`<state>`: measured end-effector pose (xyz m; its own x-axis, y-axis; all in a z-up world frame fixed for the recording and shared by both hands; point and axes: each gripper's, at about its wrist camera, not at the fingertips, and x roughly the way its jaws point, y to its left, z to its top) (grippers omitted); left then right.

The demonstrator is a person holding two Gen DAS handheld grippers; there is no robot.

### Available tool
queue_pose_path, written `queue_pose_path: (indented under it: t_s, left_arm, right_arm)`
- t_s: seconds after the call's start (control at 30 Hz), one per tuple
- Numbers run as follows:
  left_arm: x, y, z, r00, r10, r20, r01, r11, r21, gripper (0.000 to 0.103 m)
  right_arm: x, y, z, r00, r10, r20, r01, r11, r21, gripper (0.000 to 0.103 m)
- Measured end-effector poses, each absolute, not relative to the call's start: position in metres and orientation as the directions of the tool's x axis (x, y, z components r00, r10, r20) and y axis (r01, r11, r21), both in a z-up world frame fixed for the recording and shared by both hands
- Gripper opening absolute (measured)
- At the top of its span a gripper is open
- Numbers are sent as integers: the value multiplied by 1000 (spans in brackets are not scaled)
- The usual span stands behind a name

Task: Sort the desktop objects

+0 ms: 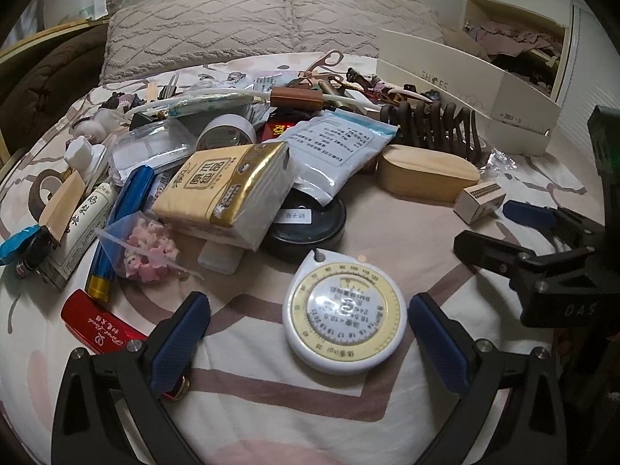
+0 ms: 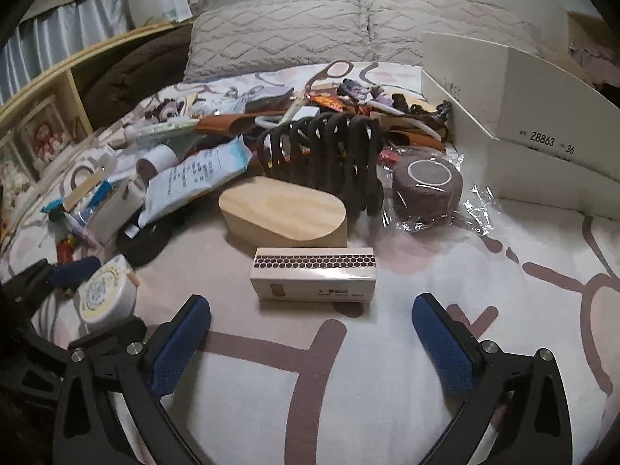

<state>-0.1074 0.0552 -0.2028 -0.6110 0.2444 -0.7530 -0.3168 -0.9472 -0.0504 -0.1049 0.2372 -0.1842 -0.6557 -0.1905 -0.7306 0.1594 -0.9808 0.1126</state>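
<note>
Pink-lined bedspread (image 2: 387, 379): covers the bed, heaped with clutter (image 1: 232, 147).
Pillows (image 1: 232, 31): grey, at the head.
Shoebox (image 2: 523, 124): white, right of the heap.
Left claw (image 1: 306, 345): released, around round tape measure (image 1: 345, 317).
Right claw (image 2: 310, 345): released, before small box (image 2: 314, 279).

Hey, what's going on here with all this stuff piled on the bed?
A person is sorting clutter spread over a patterned bedsheet, one handheld gripper in each hand. Both are open and hold nothing. The left gripper frames a round white tape measure with a yellow dial lying on the sheet. The right gripper points at a small pale rectangular box with a honeycomb-patterned top, in front of an oval wooden box. A white shoebox stands open on the right.
</note>
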Motion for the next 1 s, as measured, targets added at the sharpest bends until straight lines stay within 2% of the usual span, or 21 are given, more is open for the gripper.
queue_pose_path:
  t_s: [0.17,0.23,0.27,0.5,0.53,0.57,0.63,0.67,0.73,1.0]
  left_arm:
    - [-106,50,-197,-624,274,-732,-307,-947,-92,100]
    - [-105,48,-195,-634,280,-721,-299,-948,-105,90]
    - [-105,48,-194,-637,278,-720,-299,-949,-101,89]
    - [-99,59,-194,-640,281,-715,-348,-936,-56,84]
    - [-98,61,-194,-642,278,-715,-353,-935,-47,83]
    - [-98,62,-194,-644,275,-714,-354,-934,-40,82]
    - [-98,62,-194,-651,266,-711,-349,-936,-31,77]
    - [-98,61,-194,-652,265,-710,-347,-937,-32,76]
    - [-99,60,-194,-653,265,-709,-342,-939,-36,73]
    - [-97,61,-193,-648,284,-706,-360,-932,-44,59]
  right_arm:
    - [-104,245,-181,-660,-231,-715,154,-973,172,103]
    - [-101,253,-179,-671,-267,-692,140,-962,236,103]
    - [-101,255,-178,-674,-274,-686,139,-959,246,103]
    - [-96,245,-175,-697,-233,-678,153,-972,176,97]
    - [-96,245,-174,-699,-238,-674,154,-971,182,93]
    - [-96,244,-173,-702,-243,-669,156,-970,188,84]
    - [-99,244,-173,-703,-237,-670,154,-971,183,76]
    - [-99,244,-173,-703,-229,-673,151,-973,174,68]
    - [-99,244,-175,-704,-202,-681,138,-979,148,59]
    - [-96,238,-173,-714,-199,-672,166,-980,114,58]
